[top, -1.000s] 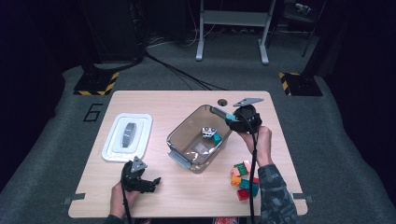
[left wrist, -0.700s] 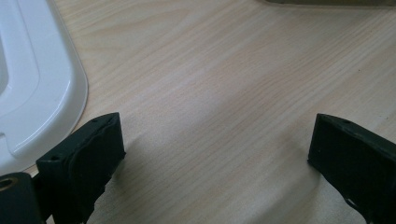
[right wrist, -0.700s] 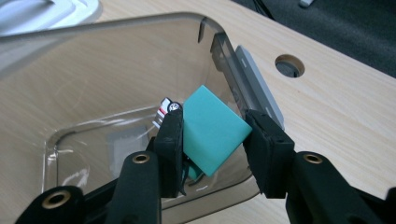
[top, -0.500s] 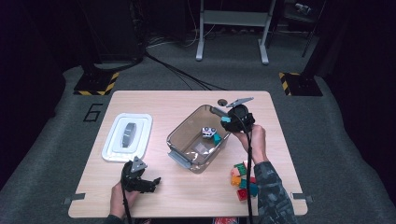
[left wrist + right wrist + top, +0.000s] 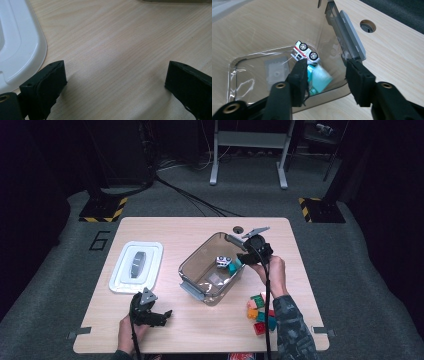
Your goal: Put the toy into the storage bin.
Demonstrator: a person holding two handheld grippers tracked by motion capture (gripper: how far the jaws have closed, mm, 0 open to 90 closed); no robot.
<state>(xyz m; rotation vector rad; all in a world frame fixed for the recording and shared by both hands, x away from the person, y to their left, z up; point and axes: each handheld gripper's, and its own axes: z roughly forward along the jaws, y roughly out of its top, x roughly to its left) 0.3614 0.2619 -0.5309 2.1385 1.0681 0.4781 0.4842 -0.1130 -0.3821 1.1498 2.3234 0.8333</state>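
Teal block [image 5: 318, 78] seemingly below parted right tongs [image 5: 325, 75].

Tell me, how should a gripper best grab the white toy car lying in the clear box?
Probably from straight above, pinching the white toy car across its narrow width, roof to underside. It lies on its side on the floor of the clear box, wheels facing sideways, so those two flat faces look easiest to squeeze. The teal block sits close beside it, so come down on the car's far side.
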